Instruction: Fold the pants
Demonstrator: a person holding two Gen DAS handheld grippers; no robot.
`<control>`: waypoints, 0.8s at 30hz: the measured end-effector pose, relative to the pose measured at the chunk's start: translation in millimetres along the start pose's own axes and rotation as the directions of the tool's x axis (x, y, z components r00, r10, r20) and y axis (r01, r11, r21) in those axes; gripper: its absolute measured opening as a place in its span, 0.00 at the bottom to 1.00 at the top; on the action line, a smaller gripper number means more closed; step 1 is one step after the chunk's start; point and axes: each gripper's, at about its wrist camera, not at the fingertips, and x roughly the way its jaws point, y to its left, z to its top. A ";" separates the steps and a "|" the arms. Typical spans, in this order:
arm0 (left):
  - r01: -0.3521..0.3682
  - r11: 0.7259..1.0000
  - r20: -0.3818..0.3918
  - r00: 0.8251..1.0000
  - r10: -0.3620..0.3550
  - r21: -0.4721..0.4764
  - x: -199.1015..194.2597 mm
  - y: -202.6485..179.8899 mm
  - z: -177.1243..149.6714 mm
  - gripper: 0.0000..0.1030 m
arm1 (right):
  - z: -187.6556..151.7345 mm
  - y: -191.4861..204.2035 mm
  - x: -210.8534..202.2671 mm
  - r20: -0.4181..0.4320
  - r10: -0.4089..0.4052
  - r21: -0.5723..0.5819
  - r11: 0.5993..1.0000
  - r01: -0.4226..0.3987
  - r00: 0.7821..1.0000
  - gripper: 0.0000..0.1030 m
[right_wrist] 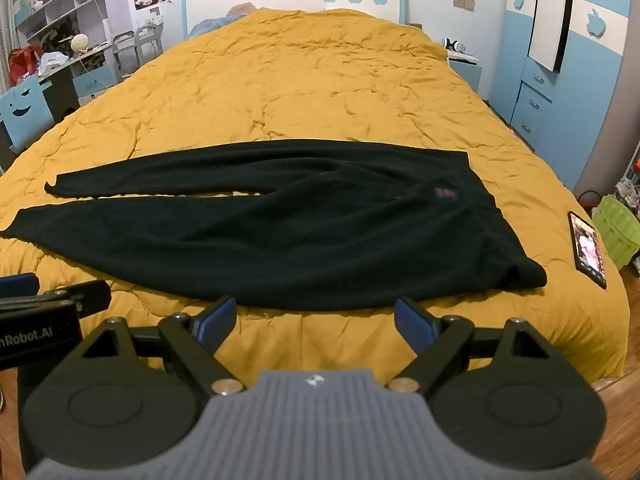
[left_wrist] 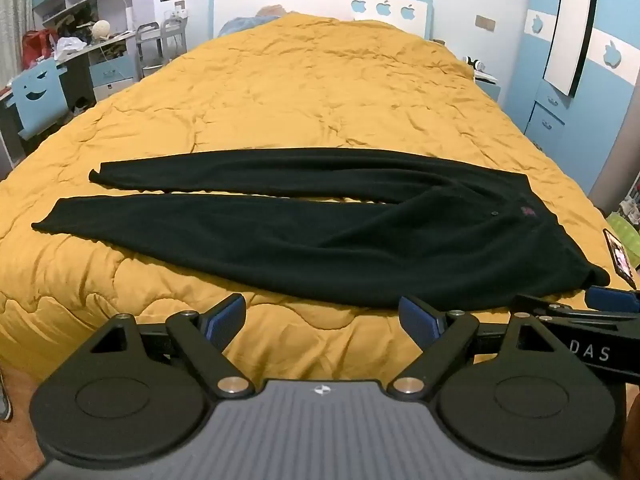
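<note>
Black pants (left_wrist: 320, 232) lie flat across the yellow quilt (left_wrist: 304, 92), waistband at the right, both legs spread toward the left with a narrow gap between them. They also show in the right wrist view (right_wrist: 280, 232). My left gripper (left_wrist: 322, 316) is open and empty, hovering just short of the pants' near edge. My right gripper (right_wrist: 314, 318) is open and empty, also just short of the near edge, closer to the waistband. Each gripper's side shows at the edge of the other's view.
A phone (right_wrist: 587, 249) lies on the quilt right of the waistband. A green basket (right_wrist: 618, 236) stands on the floor at the right. A desk and blue chair (left_wrist: 38, 96) stand left of the bed; a blue wardrobe (right_wrist: 560, 92) stands right.
</note>
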 end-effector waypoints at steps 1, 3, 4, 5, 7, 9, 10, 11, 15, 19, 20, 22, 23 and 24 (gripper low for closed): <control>0.001 1.000 0.001 1.000 -0.001 0.002 -0.6 0.4 -1.7 0.98 | -1.8 -1.7 2.0 0.001 0.000 -0.002 1.000 0.000 1.000 0.80; 0.001 1.000 0.001 1.000 -0.001 0.000 -0.3 0.1 -1.6 0.98 | -2.2 -1.7 2.2 0.001 0.002 -0.001 1.000 -0.002 1.000 0.80; 0.000 1.000 0.001 1.000 0.000 0.001 -0.5 0.0 -1.6 0.98 | -2.1 -2.0 2.4 0.000 0.003 -0.001 1.000 -0.003 1.000 0.80; 0.002 1.000 0.002 1.000 -0.002 0.001 -1.3 -2.1 -1.1 0.98 | -2.4 -1.4 2.6 0.001 0.003 -0.002 1.000 -0.003 1.000 0.80; 0.001 1.000 0.002 1.000 -0.001 0.002 -0.7 -3.1 -1.0 0.98 | -2.9 -4.2 3.3 0.000 0.003 0.001 1.000 -0.003 1.000 0.80; 0.003 1.000 0.002 1.000 -0.003 0.000 -1.2 -2.1 -0.9 0.98 | -3.0 -4.7 3.0 0.000 0.003 0.001 1.000 -0.003 1.000 0.80; 0.005 1.000 0.003 1.000 -0.005 0.001 -6.8 -5.3 -0.8 0.98 | -3.2 -4.5 3.1 0.000 0.002 0.001 1.000 -0.002 1.000 0.80; 0.007 1.000 0.003 1.000 -0.007 0.002 -6.9 -6.2 -0.6 0.98 | -3.4 -4.7 3.2 0.001 0.003 0.001 1.000 -0.003 1.000 0.80; 0.008 1.000 0.005 1.000 -0.008 0.002 -7.9 -5.8 -1.0 0.98 | -3.2 -4.8 3.8 0.000 0.002 -0.001 1.000 -0.002 1.000 0.80; 0.010 1.000 0.004 1.000 -0.010 0.002 -8.6 -5.6 -1.7 0.98 | -3.2 -4.8 3.1 0.000 0.003 -0.001 1.000 -0.003 1.000 0.80; 0.010 1.000 0.003 1.000 -0.010 0.003 -9.1 -6.6 -1.8 0.98 | -3.2 -4.9 3.3 0.000 0.003 -0.002 1.000 -0.003 1.000 0.80; 0.010 1.000 0.004 1.000 -0.010 0.002 -9.0 -6.7 -2.1 0.98 | -2.9 -4.8 3.0 -0.001 0.003 0.001 1.000 -0.003 1.000 0.80; 0.010 1.000 0.003 1.000 -0.010 0.002 -9.0 -6.8 -2.1 0.98 | -3.0 -4.8 3.0 0.000 0.004 0.000 1.000 -0.004 1.000 0.80; 0.010 1.000 0.003 1.000 -0.010 0.002 -9.6 -7.7 -2.2 0.98 | -3.2 -5.1 3.3 0.000 0.003 0.000 1.000 -0.003 1.000 0.80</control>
